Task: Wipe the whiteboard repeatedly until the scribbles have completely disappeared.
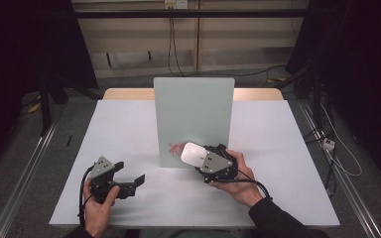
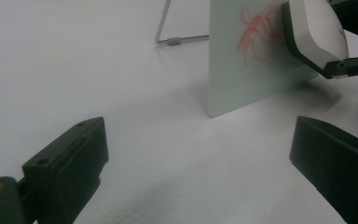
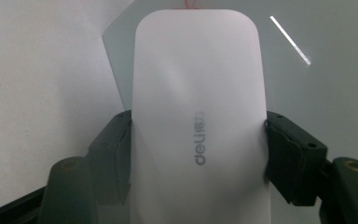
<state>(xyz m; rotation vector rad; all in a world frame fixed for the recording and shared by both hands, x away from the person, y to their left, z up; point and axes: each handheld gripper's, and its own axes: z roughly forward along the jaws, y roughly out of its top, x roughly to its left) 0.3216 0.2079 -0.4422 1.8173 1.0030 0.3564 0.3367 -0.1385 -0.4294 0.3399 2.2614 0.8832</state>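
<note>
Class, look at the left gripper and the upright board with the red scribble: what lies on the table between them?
Nothing: in the left gripper view, bare white table stretches from the open left gripper to the board.

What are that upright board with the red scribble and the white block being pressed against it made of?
The board looks like a smooth, glossy whiteboard panel, perhaps coated metal or glass: it shows a bright light streak, and a thin wire stand props it. The white block, probably an eraser clamped in the right gripper, looks like matte moulded plastic, with rounded corners and a printed logo.
</note>
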